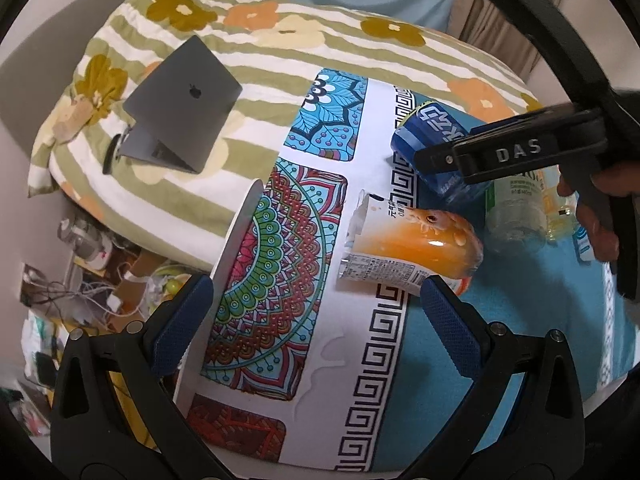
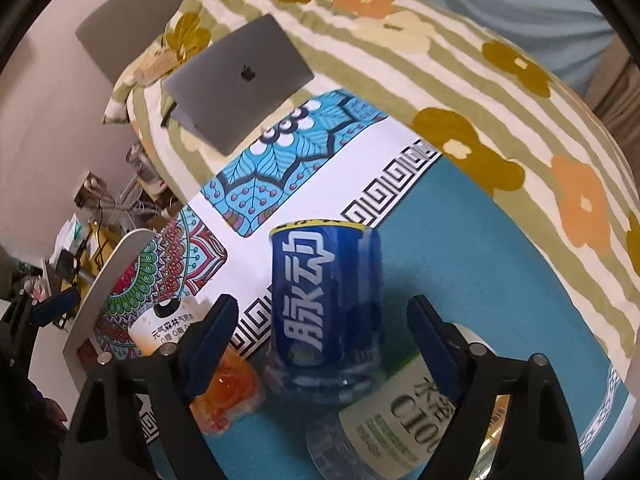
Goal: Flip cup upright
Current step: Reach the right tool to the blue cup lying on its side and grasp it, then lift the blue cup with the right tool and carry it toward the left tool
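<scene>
A blue cup (image 2: 326,312) with white characters, cut from a bottle, lies tipped on the table; it also shows in the left wrist view (image 1: 432,148). My right gripper (image 2: 324,344) is open, its fingers on either side of the blue cup without touching it. My left gripper (image 1: 316,320) is open and empty, just short of an orange cup (image 1: 408,248) that lies on its side with its mouth toward the left. The orange cup (image 2: 224,396) shows at the lower left in the right wrist view.
A clear green-labelled bottle cup (image 2: 400,416) lies just right of the blue cup. The table (image 1: 348,320) has a patterned cloth and a curved edge at left. A bed behind carries a grey laptop (image 1: 180,104). Clutter lies on the floor at left.
</scene>
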### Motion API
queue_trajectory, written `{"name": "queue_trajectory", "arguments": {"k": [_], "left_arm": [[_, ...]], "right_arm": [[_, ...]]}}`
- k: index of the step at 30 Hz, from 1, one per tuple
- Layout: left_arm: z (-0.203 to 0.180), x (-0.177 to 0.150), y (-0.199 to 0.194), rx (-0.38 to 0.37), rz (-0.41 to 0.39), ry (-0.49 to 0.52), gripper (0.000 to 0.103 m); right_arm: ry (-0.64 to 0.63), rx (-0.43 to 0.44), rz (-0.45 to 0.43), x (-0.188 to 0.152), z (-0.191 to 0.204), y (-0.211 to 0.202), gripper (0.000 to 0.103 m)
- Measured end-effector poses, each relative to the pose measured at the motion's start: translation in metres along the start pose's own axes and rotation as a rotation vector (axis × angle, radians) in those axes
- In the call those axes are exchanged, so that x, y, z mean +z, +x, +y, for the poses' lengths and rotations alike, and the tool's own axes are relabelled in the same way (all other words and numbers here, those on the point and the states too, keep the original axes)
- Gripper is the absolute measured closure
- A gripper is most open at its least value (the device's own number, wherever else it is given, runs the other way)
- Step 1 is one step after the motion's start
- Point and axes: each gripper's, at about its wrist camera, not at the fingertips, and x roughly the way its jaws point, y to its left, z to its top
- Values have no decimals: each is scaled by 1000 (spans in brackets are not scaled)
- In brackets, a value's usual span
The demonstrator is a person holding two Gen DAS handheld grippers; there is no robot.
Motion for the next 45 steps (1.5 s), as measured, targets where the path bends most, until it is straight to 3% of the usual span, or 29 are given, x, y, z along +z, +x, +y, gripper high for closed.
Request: {"name": "queue_trajectory", "arguments": {"k": [6,8,13,20,27,35,45], "left_arm": [[4,1,2,-7,0,-14,0],[5,2,2,-7,2,-16,0],[6,1,1,-6,2,-19,0],[6,-1,-8,0,-11,-15,0],[4,2,-30,14,-38,-1,0],[-6,0,-60,2,-67,29,0],[-31,-13,-66,-81,-53,110,0]], "right_arm": [[-41,-23,65,8,4,15,22],[-40,-12,79,9,4,19,33],[-43,7,98,7,7,27,49],[-36,5,66,7,9,15,49],[24,13,-14,2,9,-37,49],[200,21,-39,-55,-2,-96,49],[490,13,1,-163,-18,-102,49]]}}
